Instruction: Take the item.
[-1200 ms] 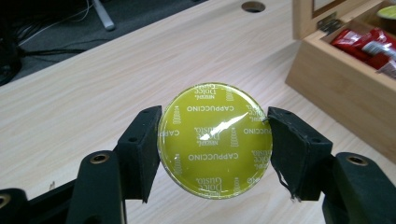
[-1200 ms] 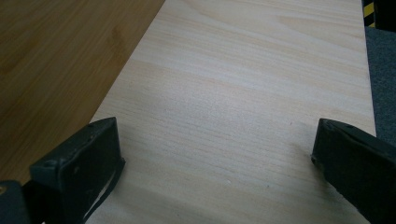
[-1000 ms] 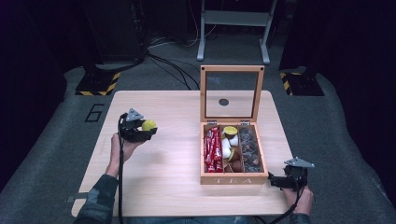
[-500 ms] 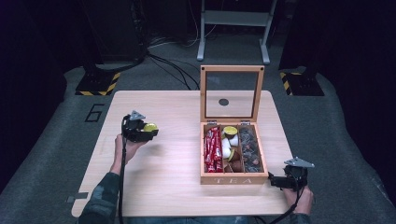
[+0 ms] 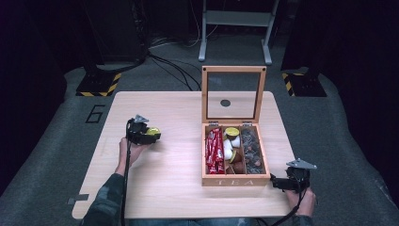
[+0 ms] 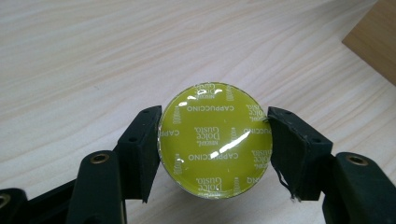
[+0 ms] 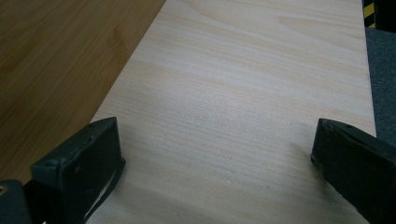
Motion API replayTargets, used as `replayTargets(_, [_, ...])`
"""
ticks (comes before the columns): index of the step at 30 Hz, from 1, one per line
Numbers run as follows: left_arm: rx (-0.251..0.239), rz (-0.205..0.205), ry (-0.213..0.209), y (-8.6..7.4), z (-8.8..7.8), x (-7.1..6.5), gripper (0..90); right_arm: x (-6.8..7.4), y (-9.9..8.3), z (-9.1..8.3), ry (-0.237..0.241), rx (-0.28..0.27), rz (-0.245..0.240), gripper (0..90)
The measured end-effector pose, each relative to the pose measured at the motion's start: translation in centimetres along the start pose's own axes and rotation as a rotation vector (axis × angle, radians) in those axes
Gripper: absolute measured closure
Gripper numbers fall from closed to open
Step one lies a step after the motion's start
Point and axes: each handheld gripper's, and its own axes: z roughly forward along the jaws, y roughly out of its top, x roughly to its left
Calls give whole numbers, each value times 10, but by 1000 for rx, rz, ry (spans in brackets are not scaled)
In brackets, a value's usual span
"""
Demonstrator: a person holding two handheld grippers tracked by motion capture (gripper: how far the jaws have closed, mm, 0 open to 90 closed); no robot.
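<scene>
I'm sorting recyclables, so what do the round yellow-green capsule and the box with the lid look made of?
Round yellow-green capsule: its top looks like glossy printed foil, with bright glare streaks. Open wooden box: looks like varnished wood, grain visible; its raised lid likely holds a clear glass or plastic pane.

A pale wooden table (image 5: pixel 160 188) with rounded corners stands on grey carpet (image 5: pixel 56 160). On its right half sits an open wooden tea box (image 5: pixel 235 180), lid upright at the far side (the lid has a glass pane), its compartments filled with red sachets, round capsules and dark packets. The left half of the tabletop is bare wood grain.
</scene>
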Motion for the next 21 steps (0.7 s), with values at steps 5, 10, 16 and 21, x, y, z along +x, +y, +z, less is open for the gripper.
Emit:
replayTargets(5, [0,-22,-3,-4,5,2,379,0,0,0,0,0,0,11])
replayTargets(10, [-7,-39,-4,-5,9,1,379,0,0,0,0,0,1,10])
replayTargets(16, [9,-46,-6,-7,12,3,378,0,0,0,0,1,1,11])
replayTargets(21, [12,-49,-7,-8,15,4,378,0,0,0,0,0,0,10])
